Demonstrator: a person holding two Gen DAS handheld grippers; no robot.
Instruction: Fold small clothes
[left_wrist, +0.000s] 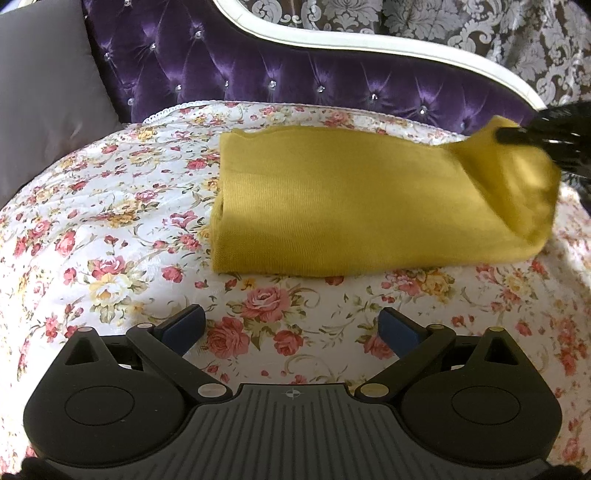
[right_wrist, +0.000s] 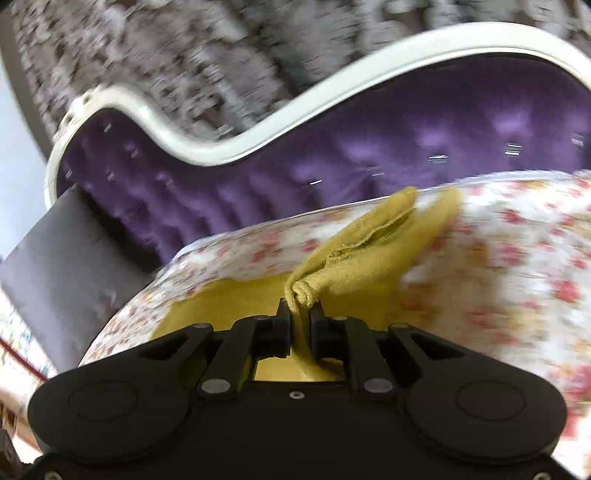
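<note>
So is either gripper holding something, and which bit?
The right gripper pinches the yellow cloth by a bunched corner at its right end. The left gripper is open and empty.

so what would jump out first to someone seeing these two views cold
The mustard-yellow garment lies partly folded on the floral bedspread, bright against the pattern. Its right end is lifted off the bed, pinched in the right gripper, whose jaws are shut on a bunched corner. Behind it runs a purple tufted headboard with a white frame, while the left gripper hangs open and empty over the near side of the bed.
</note>
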